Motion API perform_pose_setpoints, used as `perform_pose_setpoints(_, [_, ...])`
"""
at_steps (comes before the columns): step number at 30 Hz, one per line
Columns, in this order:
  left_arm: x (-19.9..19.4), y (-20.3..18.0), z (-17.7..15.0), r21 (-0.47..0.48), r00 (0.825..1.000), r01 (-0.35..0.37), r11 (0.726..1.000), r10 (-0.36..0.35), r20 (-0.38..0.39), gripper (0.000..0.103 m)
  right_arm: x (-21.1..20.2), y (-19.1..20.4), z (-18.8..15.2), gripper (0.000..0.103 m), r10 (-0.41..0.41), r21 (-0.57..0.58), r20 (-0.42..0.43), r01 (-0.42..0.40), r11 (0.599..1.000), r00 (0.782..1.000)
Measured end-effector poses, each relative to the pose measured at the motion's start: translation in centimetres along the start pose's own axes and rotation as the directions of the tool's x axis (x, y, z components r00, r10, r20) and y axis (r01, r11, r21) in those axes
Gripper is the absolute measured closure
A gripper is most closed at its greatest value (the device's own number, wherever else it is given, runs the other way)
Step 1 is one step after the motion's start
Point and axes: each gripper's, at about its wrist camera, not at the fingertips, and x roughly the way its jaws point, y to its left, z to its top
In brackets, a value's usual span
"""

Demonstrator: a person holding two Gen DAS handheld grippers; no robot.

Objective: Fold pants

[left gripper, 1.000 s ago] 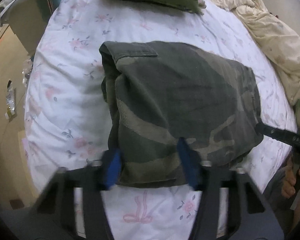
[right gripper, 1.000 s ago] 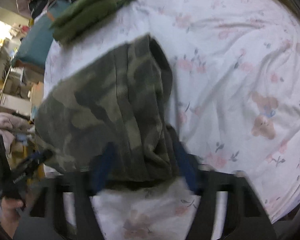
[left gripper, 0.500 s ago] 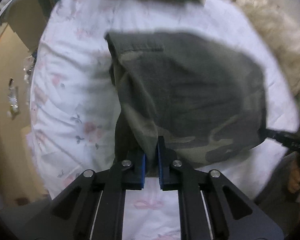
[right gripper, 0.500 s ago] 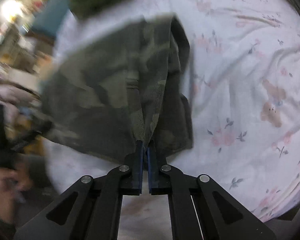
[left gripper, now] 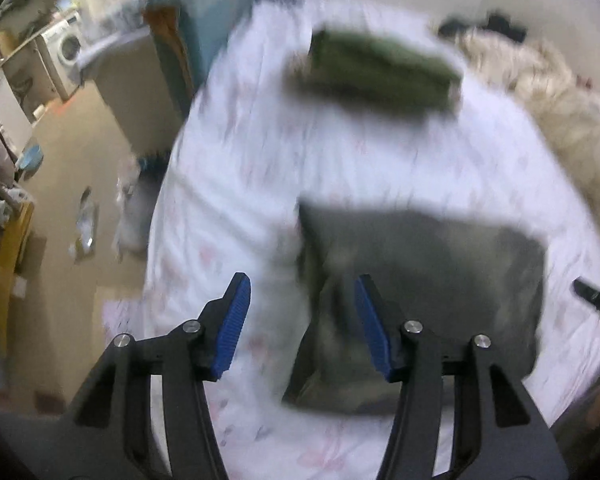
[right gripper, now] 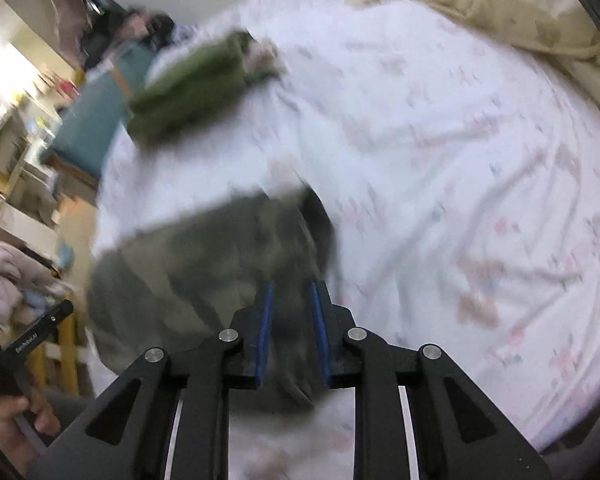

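The camouflage pants (left gripper: pixel 428 280) lie folded into a blurred dark rectangle on the white flowered bed sheet (left gripper: pixel 292 168). My left gripper (left gripper: pixel 302 322) hovers over their left edge. Its jaws are opening wide, and only sheet and the pants' edge show far below between them. In the right wrist view the pants (right gripper: pixel 204 276) lie under my right gripper (right gripper: pixel 292 332). Its jaws are opening too, with a narrow gap, and the pads press on nothing. The other gripper's tip (left gripper: pixel 594 300) shows at the right edge. A hand (right gripper: pixel 8 420) holds the left gripper (right gripper: pixel 36 334).
A folded green garment (left gripper: pixel 380 68) lies at the far side of the bed (right gripper: pixel 188 92). A cream blanket (left gripper: pixel 560 120) is heaped along the right. Left of the bed's edge are bare floor with clutter (left gripper: pixel 86 220), a teal panel (left gripper: pixel 208 28) and a washing machine (left gripper: pixel 66 46).
Half a second ago both grippers were shut on the pants' near edge. Both have since let go, opened and risen, and the views now tilt up toward the far side of the bed.
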Motion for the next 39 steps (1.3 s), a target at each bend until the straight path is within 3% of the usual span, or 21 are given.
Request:
perform_pose_setpoints(2, [0.3,-1.1,1.3,0.010,0.998,0.065,0.998,-0.065,0.022,0.054,0.5,1.2,1.2,0.081,0.061,-0.030,0.012,-0.061,0.998,0.998])
perform_pose_setpoints(4, [1.5,-2.6,2.3,0.041,0.991,0.127,0.991,-0.129,0.034,0.065,1.5,3.1,1.9,0.081,0.096,-0.087,0.019,-0.094,0.992,0.995])
perform_pose_setpoints(5, [2.2,-3.7,2.5,0.071,0.990,0.131,0.989,-0.134,0.041,0.075,2.3,4.3,2.1,0.081,0.108,-0.129,0.016,-0.105,0.986,0.994])
perform_pose_setpoints(8, [5.0,-6.4,2.4,0.132,0.984,0.173,0.976,-0.176,0.017,0.085,5.1,7.0,2.6,0.081,0.138,-0.198,-0.015,-0.138,0.970,0.990])
perform_pose_setpoints(10, [6.9,-7.2,2.0,0.145,0.986,0.169,0.975,-0.169,-0.015,0.092,7.0,7.4,2.1,0.081,0.133,-0.212,-0.042,-0.139,0.967,0.990])
perform_pose_setpoints(13, [8.7,-8.2,0.6,0.201,0.988,0.154,0.967,-0.154,-0.017,0.093,9.5,7.7,1.0,0.081,0.077,-0.262,-0.043,-0.085,0.961,0.996])
perform_pose_setpoints(15, [9.6,-8.8,0.1,0.272,0.993,0.119,0.955,-0.119,-0.017,0.093,10.8,7.5,0.8,0.082,0.050,-0.269,-0.089,-0.072,0.960,0.995])
perform_pose_setpoints(16, [9.9,-8.8,0.1,0.270,0.993,0.115,0.956,-0.111,-0.030,0.093,11.4,7.2,0.6,0.087,0.042,-0.259,-0.105,-0.068,0.964,0.994])
perform_pose_setpoints(19, [11.2,-8.6,-0.1,0.237,0.991,0.127,0.963,-0.112,-0.076,0.093,12.9,6.9,-0.1,0.089,0.005,-0.280,-0.138,-0.044,0.959,0.990])
perform_pose_setpoints(24, [12.2,-9.7,-0.4,0.323,0.995,0.073,0.943,-0.045,-0.093,0.093,13.1,7.1,-0.1,0.089,-0.015,-0.281,-0.160,-0.031,0.959,0.987])
perform_pose_setpoints(26, [10.7,-9.2,0.1,0.288,0.994,0.097,0.953,-0.077,-0.080,0.093,12.1,6.1,0.5,0.089,0.055,-0.204,-0.168,-0.089,0.975,0.984])
perform_pose_setpoints(29, [8.6,-6.9,0.4,0.143,0.977,0.213,0.966,-0.208,-0.051,0.093,9.6,3.9,1.9,0.083,0.225,-0.041,-0.096,-0.230,0.972,0.970])
perform_pose_setpoints(32, [8.5,-6.8,0.1,0.133,0.962,0.272,0.953,-0.269,-0.043,0.093,9.1,4.4,3.2,0.082,0.294,-0.041,-0.065,-0.297,0.954,0.954])
perform_pose_setpoints(36, [9.2,-8.9,-0.1,0.220,0.962,0.273,0.937,-0.269,-0.050,0.093,10.9,7.2,2.8,0.082,0.297,-0.121,-0.117,-0.311,0.943,0.948])
perform_pose_setpoints(39, [10.7,-9.6,-0.4,0.220,0.966,0.252,0.942,-0.230,-0.118,0.093,13.5,8.1,1.2,0.092,0.160,-0.203,-0.167,-0.193,0.960,0.973])
